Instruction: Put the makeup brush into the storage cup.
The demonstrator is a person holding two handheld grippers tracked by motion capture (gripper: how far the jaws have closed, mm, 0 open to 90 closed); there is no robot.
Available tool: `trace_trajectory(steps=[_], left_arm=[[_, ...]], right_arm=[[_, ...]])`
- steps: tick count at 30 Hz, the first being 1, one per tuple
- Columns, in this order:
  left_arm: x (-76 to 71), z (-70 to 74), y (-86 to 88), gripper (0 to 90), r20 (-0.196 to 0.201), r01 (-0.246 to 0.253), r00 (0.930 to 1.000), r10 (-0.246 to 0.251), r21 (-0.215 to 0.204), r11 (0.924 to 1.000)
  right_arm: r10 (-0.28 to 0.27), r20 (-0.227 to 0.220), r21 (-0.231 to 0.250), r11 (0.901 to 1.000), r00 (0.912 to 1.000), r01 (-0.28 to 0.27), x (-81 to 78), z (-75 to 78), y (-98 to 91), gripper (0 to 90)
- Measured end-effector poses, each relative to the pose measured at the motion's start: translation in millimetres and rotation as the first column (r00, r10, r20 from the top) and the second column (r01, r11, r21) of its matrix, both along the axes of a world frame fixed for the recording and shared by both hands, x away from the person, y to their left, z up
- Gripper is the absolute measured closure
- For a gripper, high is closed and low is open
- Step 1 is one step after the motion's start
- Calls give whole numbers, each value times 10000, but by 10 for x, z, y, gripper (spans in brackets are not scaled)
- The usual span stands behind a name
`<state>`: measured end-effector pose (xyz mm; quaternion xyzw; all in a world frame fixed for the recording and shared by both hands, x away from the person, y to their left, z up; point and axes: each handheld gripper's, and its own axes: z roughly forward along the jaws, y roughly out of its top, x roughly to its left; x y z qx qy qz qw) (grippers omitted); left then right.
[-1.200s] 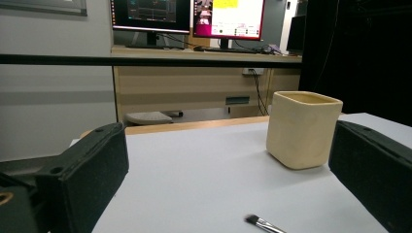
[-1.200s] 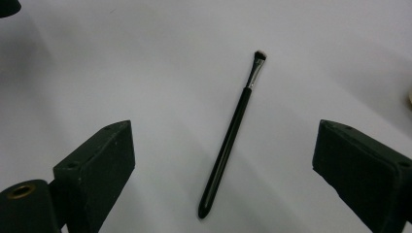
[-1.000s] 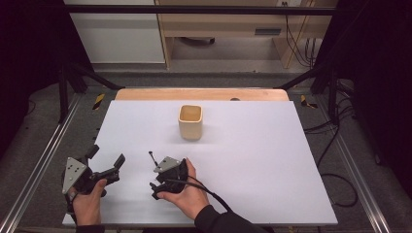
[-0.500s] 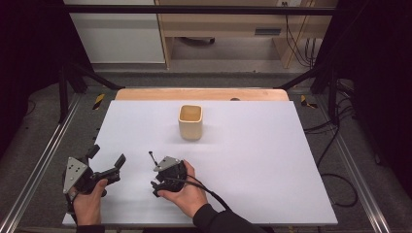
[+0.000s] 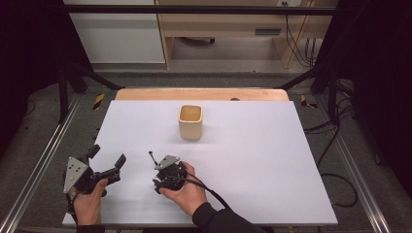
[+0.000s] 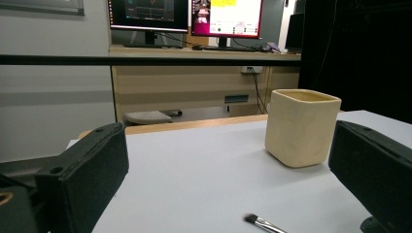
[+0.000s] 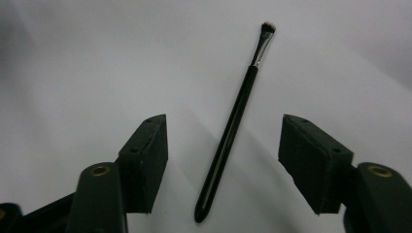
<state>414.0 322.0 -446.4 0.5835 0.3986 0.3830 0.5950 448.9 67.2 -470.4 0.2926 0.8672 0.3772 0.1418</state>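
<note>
A thin black makeup brush [image 7: 233,126] lies flat on the white table [image 5: 267,160], its bristle tip [image 5: 152,155] pointing away. My right gripper [image 7: 223,155] points down over its handle. The jaws have just been closing, the brush lies between them, and neither pad touches it. In the high view the right gripper [image 5: 164,175] sits at the front centre, held in a hand. My left gripper [image 5: 107,155] rests at the front left, open and empty, facing a cream square cup [image 6: 301,126]. The brush [image 6: 262,223] shows low between the left gripper's [image 6: 228,179] jaws, farther off.
The cream cup [image 5: 190,122] stands upright at the table's middle back. A wooden strip [image 5: 201,94] runs along the far edge. Metal rails [image 5: 39,165] flank both sides. The right gripper's cable [image 5: 214,191] trails toward the front edge.
</note>
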Motion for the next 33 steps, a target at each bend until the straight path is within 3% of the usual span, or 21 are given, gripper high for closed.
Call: trace_trajectory(steps=[21, 26, 33], left_arm=[[4, 2, -17, 7, -10, 40, 10000, -40, 89, 10000], [5, 1, -19, 9, -4, 37, 10000, -37, 103, 9999], [4, 3, -20, 10, 28, 37, 10000, -37, 126, 9999]], right_arm=[[-49, -659, -209, 9998, 9978, 35, 14, -42, 26, 614], [-210, -1035, -76, 9998, 9944, 203, 17, -39, 31, 677], [-282, -1043, -129, 9996, 9941, 270, 25, -43, 21, 726]])
